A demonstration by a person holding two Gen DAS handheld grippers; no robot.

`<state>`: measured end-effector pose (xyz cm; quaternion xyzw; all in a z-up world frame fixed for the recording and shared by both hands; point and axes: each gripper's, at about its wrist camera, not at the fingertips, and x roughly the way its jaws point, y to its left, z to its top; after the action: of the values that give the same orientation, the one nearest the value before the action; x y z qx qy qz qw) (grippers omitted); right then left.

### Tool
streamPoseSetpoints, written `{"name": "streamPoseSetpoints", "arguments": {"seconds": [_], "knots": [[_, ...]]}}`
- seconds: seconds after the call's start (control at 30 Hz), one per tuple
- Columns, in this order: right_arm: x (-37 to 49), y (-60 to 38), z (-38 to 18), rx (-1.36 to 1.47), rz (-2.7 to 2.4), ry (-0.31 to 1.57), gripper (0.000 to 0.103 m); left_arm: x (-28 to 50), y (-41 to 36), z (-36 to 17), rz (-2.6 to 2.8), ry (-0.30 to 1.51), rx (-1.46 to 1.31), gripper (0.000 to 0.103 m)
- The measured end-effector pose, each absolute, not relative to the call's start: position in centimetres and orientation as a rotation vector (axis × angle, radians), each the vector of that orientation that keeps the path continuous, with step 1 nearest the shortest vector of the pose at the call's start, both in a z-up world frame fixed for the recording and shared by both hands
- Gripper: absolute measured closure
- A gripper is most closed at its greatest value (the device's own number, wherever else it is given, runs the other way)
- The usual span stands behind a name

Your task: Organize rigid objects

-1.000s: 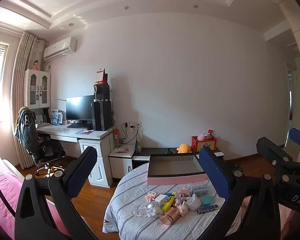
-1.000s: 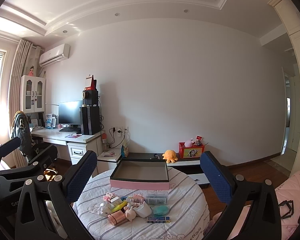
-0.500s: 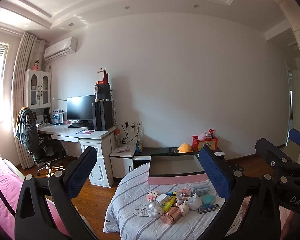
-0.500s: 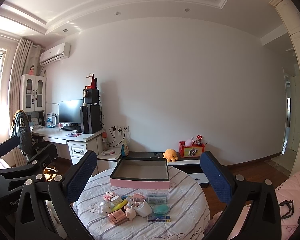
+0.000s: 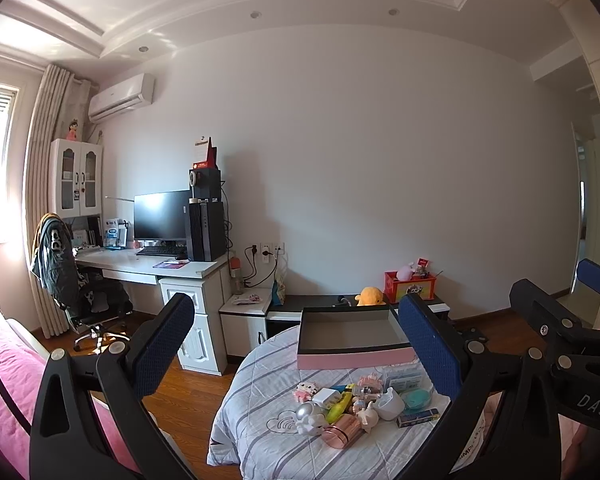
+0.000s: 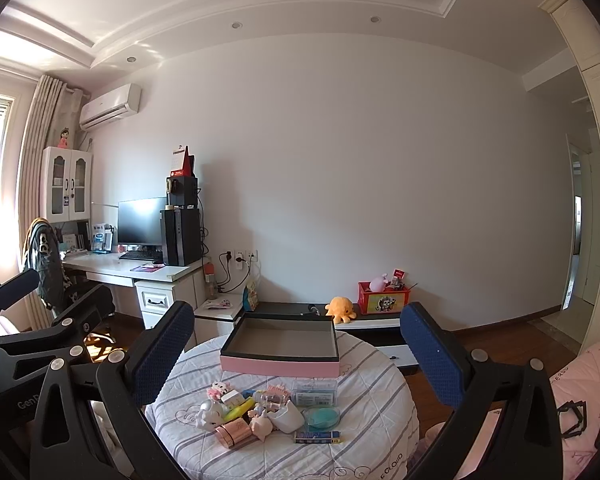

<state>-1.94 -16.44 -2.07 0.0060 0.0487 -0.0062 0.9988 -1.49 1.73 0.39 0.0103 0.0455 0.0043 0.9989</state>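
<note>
Both tongs hung wide apart and held nothing, well back from the round table (image 6: 380, 396) and above it. My left gripper (image 5: 296, 344) framed the clutter from its own left side; my right gripper (image 6: 296, 344) looked at it nearly head-on.

Going left to right across the pile ahead of my right tongs: a silver figurine (image 6: 209, 411) lay touching a yellow piece (image 6: 239, 407), with a rose-gold case (image 6: 233, 432) just in front of them, then a white cup-like thing (image 6: 286, 416), a teal round dish (image 6: 321, 417) and a small blue box (image 6: 318, 436) nearest me. Beyond them all sat the pink open box (image 6: 280, 366), unfilled as far as I could see.

My worry was the crowding. The items touched one another, so I judged that wide fingers coming down on one would nudge its neighbours, and the rounded figurine could roll off the near edge. The quilted cover (image 6: 364, 432) looked soft, so a pressed finger might snag it and drag the whole heap. With both tongs reaching into so small a pile, I thought they might also collide.
</note>
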Motion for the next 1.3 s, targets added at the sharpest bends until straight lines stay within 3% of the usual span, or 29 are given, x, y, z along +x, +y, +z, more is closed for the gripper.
{"name": "streamPoseSetpoints", "arguments": {"seconds": [1.3], "knots": [[1.7, -17.4, -3.8, 0.031, -0.013, 0.198, 0.0, 3.2, 0.6, -2.3, 0.003, 0.19, 0.051, 0.0]]}}
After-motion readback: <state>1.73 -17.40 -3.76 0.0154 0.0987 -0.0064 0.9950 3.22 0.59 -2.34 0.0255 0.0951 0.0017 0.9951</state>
